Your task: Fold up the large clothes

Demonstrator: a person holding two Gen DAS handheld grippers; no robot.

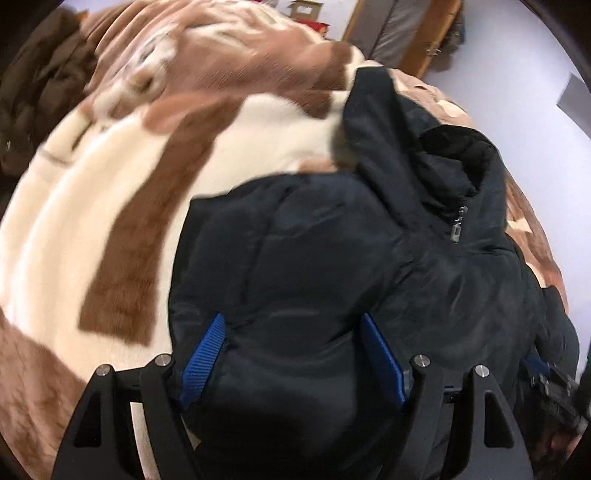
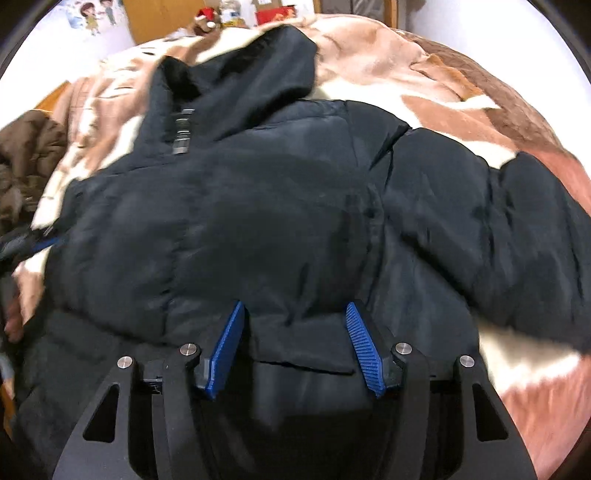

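Apparently between folds, the black padded jacket (image 2: 258, 206) lies spread on the blanket-covered bed (image 1: 74, 206), both the left tool (image 1: 291, 325) and right tool (image 2: 295, 310) spread open, gripping nothing, each needing fresh hold on an edge.

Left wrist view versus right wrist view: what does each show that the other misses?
Only the left wrist view shows the left gripper, open over the dark jacket's edge, and a broad stretch of cream and brown blanket beside the jacket.

Only the right wrist view shows the right gripper, open over the jacket's body, the jacket's sleeve spread out to the side, and cartoon stickers on the wall.

Both share the jacket's hood, the blanket and a brown garment at the bed's far side.
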